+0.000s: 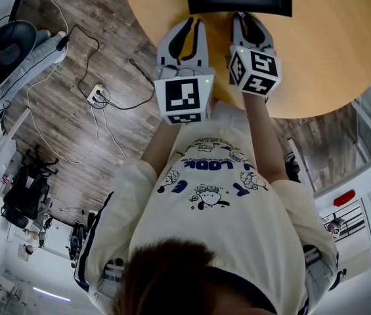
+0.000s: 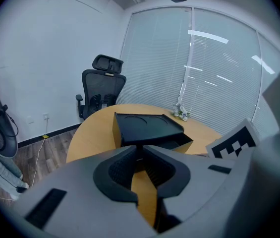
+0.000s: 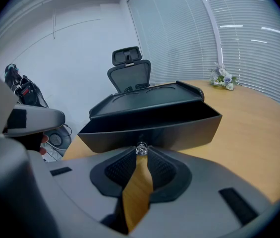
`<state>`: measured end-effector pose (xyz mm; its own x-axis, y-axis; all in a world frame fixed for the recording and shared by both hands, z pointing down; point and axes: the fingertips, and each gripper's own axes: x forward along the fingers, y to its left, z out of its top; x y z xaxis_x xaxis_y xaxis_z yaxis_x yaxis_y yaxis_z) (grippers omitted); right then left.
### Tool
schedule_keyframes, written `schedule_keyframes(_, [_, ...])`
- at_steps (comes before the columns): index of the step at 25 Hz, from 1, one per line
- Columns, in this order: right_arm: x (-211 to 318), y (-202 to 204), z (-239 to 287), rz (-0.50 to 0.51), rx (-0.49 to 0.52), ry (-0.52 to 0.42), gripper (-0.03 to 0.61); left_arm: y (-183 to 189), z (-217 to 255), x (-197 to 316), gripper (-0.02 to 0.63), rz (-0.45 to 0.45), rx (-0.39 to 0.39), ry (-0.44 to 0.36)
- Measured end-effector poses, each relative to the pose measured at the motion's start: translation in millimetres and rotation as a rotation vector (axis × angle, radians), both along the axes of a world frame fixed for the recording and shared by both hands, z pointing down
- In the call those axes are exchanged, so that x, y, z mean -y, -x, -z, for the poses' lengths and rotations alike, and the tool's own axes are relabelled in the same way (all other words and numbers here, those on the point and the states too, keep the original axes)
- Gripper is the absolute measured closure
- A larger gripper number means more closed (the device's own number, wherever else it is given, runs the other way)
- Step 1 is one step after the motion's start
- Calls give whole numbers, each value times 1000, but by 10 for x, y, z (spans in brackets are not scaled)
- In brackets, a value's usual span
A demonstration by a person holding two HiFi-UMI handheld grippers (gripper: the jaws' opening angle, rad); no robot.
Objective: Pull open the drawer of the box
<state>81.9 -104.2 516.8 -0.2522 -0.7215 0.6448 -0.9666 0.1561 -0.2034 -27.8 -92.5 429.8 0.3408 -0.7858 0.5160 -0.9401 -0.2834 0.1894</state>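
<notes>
right gripper view: the right gripper (image 3: pixel 141 153) has its jaws clenched on the knob (image 3: pixel 141 148) at twelve o'clock. the drawer (image 3: pixel 179 130) runs nine-to-three, partly out of the box (image 3: pixel 144 100) on the tabletop (image 3: pixel 251 128). left gripper (image 2: pixel 139 148) jaws pinched together, empty.

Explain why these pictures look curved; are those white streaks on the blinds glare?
Left gripper view: a wide lens bows the walls and darkens the corners; the streaks on the blinds look like reflected lamps. Right gripper view: same bowing and streaks; the right tongs look soft. Head view: even light, curved floor.
</notes>
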Motion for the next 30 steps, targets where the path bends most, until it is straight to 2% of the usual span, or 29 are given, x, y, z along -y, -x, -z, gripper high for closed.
schedule_keyframes(30, [-425,-28,-61,28,5,28,494,-130,-9,-313,565,1,-6,-3])
